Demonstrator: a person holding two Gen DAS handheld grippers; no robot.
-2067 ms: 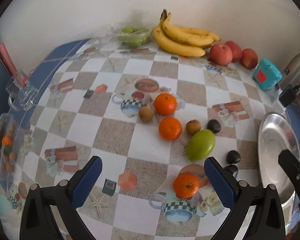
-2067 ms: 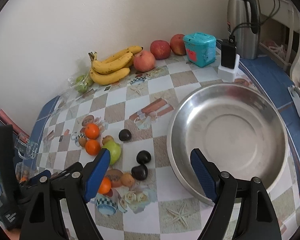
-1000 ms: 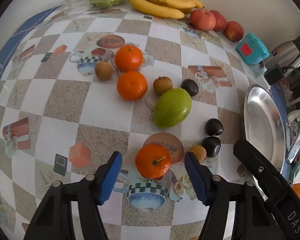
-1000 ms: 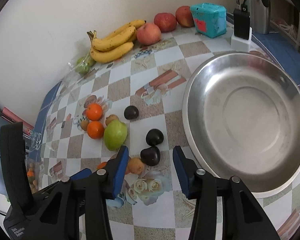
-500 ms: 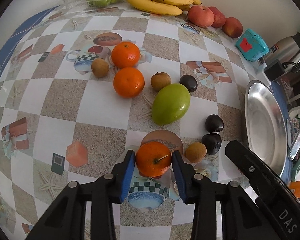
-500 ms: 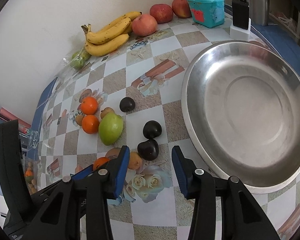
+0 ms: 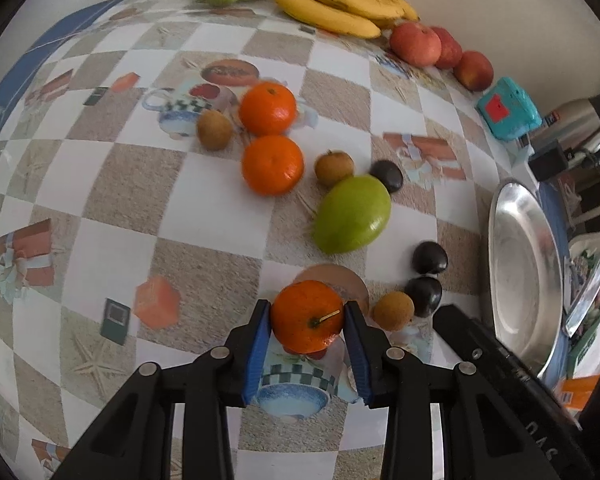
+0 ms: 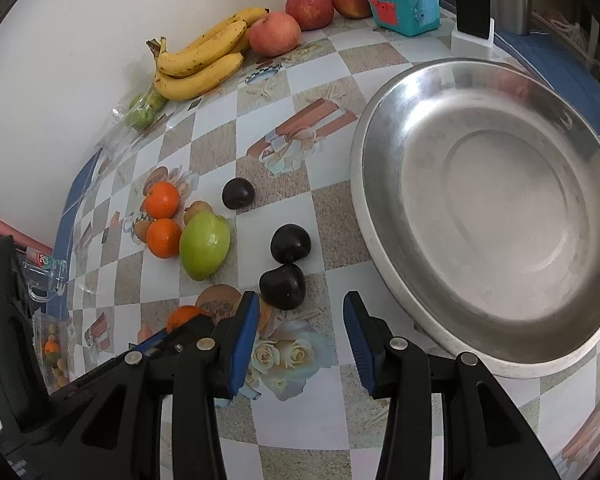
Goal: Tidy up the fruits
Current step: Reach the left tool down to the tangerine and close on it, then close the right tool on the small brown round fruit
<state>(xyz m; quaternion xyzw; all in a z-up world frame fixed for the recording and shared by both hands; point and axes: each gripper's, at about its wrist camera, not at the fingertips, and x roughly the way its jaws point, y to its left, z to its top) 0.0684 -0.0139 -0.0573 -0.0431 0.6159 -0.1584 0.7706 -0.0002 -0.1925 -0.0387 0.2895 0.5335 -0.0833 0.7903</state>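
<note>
My left gripper (image 7: 306, 316) is shut on a tangerine (image 7: 307, 316), both blue pads against its sides, low over the checked tablecloth. That tangerine also shows in the right wrist view (image 8: 184, 316), partly hidden behind the left gripper. My right gripper (image 8: 298, 320) is open and empty, just short of a dark plum (image 8: 282, 286). A second plum (image 8: 291, 243) and a third plum (image 8: 238, 193) lie beyond. A green mango (image 7: 352, 214), two more tangerines (image 7: 272, 164) and small brown fruits (image 7: 393, 311) lie on the table. The steel bowl (image 8: 380, 240) is at right, empty.
Bananas (image 8: 204, 60), three red apples (image 8: 275, 34) and bagged green fruit (image 8: 144, 108) line the back wall. A teal box (image 8: 402, 2), a charger (image 8: 471, 28) and a kettle (image 7: 580, 132) stand behind the bowl. A clear container (image 8: 44, 276) sits at the table's left edge.
My left gripper moved forward and down onto the near tangerine and closed on it. My right gripper narrowed and came closer to the dark plums.
</note>
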